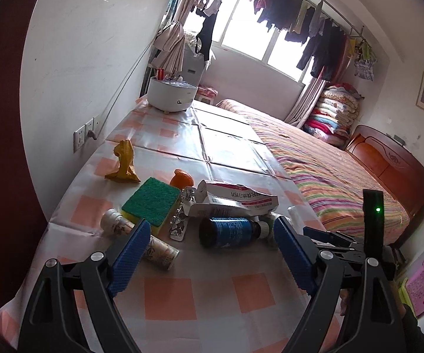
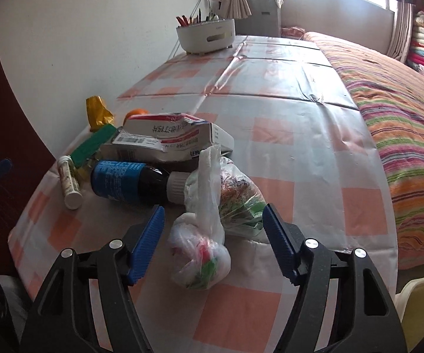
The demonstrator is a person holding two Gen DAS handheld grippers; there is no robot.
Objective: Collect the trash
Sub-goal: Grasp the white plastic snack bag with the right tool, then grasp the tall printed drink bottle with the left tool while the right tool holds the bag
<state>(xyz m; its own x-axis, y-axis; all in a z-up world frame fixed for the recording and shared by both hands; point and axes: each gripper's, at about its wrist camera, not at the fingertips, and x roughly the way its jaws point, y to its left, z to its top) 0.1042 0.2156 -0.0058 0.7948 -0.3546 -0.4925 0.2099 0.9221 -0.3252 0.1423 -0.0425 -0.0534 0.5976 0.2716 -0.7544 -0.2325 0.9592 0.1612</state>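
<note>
Now: knotted clear plastic bag [image 2: 203, 253], colourful scraps inside, between spread right gripper [image 2: 213, 214], untouched.

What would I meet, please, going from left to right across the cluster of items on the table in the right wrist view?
White tube → green sponge → dark bottle with the blue label → clear plastic bag of scraps. The cartons and yellow wrapper sit behind these, so I leave them out.
</note>
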